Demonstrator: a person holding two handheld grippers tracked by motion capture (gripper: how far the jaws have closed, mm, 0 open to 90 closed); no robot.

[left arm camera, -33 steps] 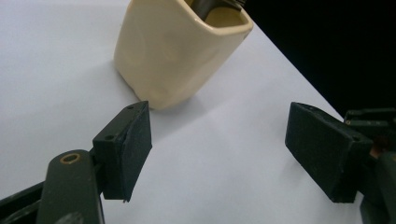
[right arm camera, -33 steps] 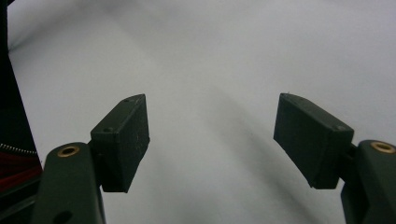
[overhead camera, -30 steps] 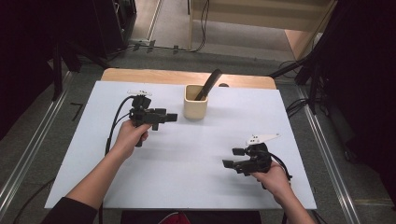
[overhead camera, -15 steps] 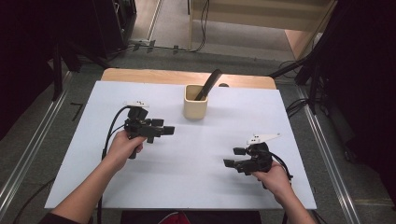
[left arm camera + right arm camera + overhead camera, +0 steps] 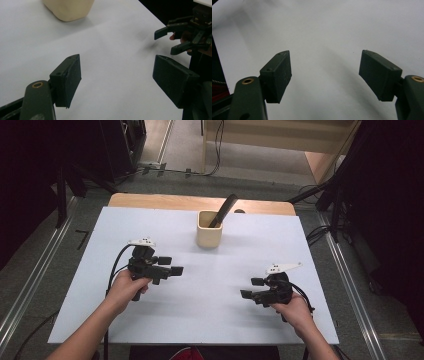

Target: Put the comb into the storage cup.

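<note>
Both tongs stand released, jaws spread wide with nothing between them. Left gripper [image 5: 172, 270] sits at centre left of the high view above the white table [image 5: 150, 325]; right gripper [image 5: 248, 288] sits at lower right of centre, low over the same surface. In the left gripper view, the spread jaws frame bare table, with the cup [image 5: 67, 8] at the upper left of that frame and the right gripper [image 5: 172, 37] at the upper right.

Task item location: the cream cup [image 5: 209, 229] stands upright at upper centre of the high view, well apart from both grippers. A dark utensil [image 5: 223, 209] leans inside it, handle pointing to the upper right.

Step in hand, as judged: both tools idle in a neutral position, away from the cup. No grasp is under way.

Next move, as judged: if more handling is due, advance one gripper toward the cup, align the open jaws with the utensil handle or the cup wall, then close.

Count, largest to smallest:
- table: one
- grippers: two
- cup: one
- utensil: one
</note>
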